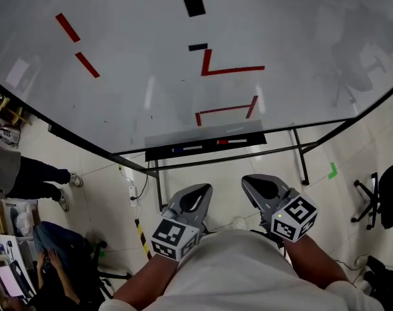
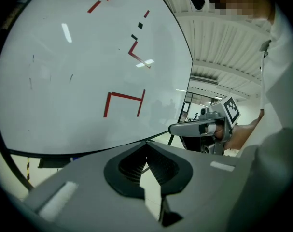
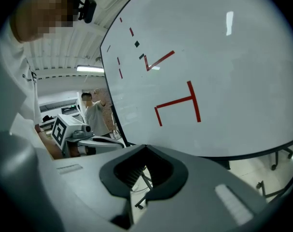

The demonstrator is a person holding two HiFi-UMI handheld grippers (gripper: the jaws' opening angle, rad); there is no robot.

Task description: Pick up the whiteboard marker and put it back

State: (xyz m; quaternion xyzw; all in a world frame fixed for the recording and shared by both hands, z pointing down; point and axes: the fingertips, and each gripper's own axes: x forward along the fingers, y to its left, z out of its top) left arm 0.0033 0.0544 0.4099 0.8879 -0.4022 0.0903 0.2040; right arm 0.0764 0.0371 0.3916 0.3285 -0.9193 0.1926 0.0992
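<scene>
A large whiteboard [image 1: 151, 57] with red tape marks stands ahead of me. On the black tray [image 1: 164, 153] along its lower edge lie two white markers, one with a blue end [image 1: 185, 149] and one with a red end [image 1: 230, 141]. Both grippers are held close to my body, well short of the tray. My left gripper [image 1: 202, 190] [image 2: 146, 144] has its jaws together with nothing between them. My right gripper [image 1: 249, 180] [image 3: 145, 148] is likewise shut and empty. Each gripper shows in the other's view, the right gripper [image 2: 204, 127] and the left gripper [image 3: 88, 139].
The whiteboard's black stand legs [image 1: 158, 186] [image 1: 301, 161] reach the tiled floor in front of me. One person stands at the left [image 1: 28, 173] and another sits at lower left [image 1: 50, 264]. An office chair [image 1: 381, 196] is at the right. A bystander [image 3: 93, 112] stands beyond the board's edge.
</scene>
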